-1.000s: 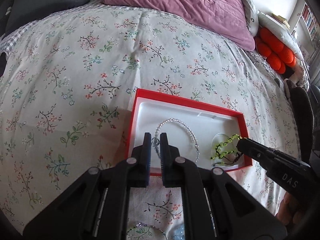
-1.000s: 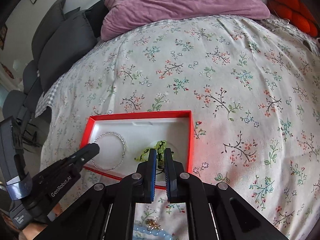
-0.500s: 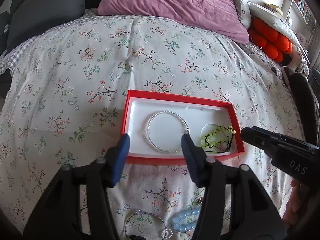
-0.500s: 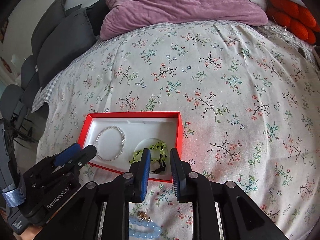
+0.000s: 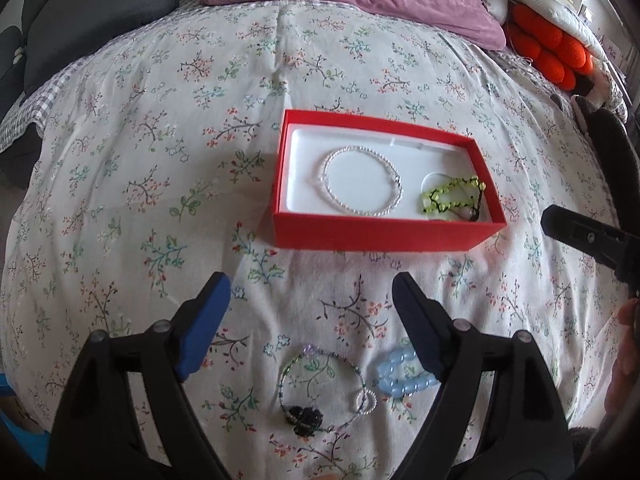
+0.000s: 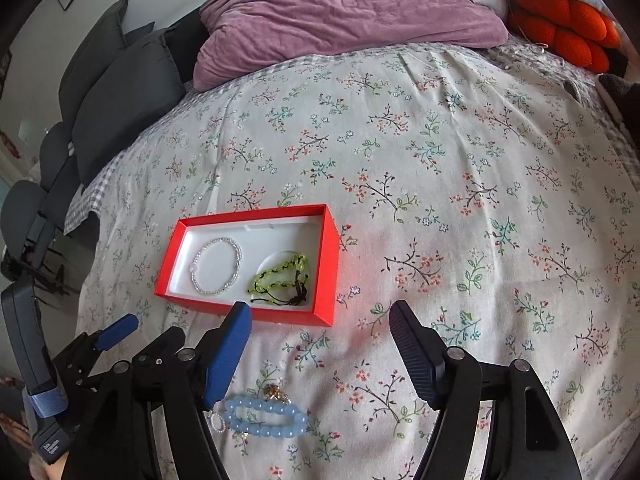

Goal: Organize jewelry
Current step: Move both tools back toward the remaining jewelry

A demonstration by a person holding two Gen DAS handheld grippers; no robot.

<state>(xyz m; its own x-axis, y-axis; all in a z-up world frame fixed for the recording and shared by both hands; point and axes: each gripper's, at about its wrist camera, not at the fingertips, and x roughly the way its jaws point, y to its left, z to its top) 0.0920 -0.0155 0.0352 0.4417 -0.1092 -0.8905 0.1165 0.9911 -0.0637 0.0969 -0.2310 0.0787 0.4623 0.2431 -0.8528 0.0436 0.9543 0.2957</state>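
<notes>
A red box (image 5: 380, 236) (image 6: 280, 314) with a white lining lies on the flowered bedspread. In it lie a silver bead bracelet (image 5: 360, 186) (image 6: 216, 266) at the left and a green and black bracelet (image 5: 452, 200) (image 6: 280, 278) at the right. Nearer me on the spread lie a thin beaded bracelet with a black charm (image 5: 324, 392) and a pale blue bead bracelet (image 5: 404, 376) (image 6: 266, 418). My left gripper (image 5: 310, 308) is open and empty above them. My right gripper (image 6: 320, 340) is open and empty, near the box's front edge.
A purple pillow (image 6: 340, 12) lies at the head of the bed, with dark grey cushions (image 6: 124, 92) to its left and an orange cushion (image 5: 556, 56) at the right. The flowered spread (image 6: 480, 200) runs wide to the right of the box.
Both grippers have opened and let go of the bracelets in the box. Both have drawn back toward me, so the loose bracelets on the spread now show.
</notes>
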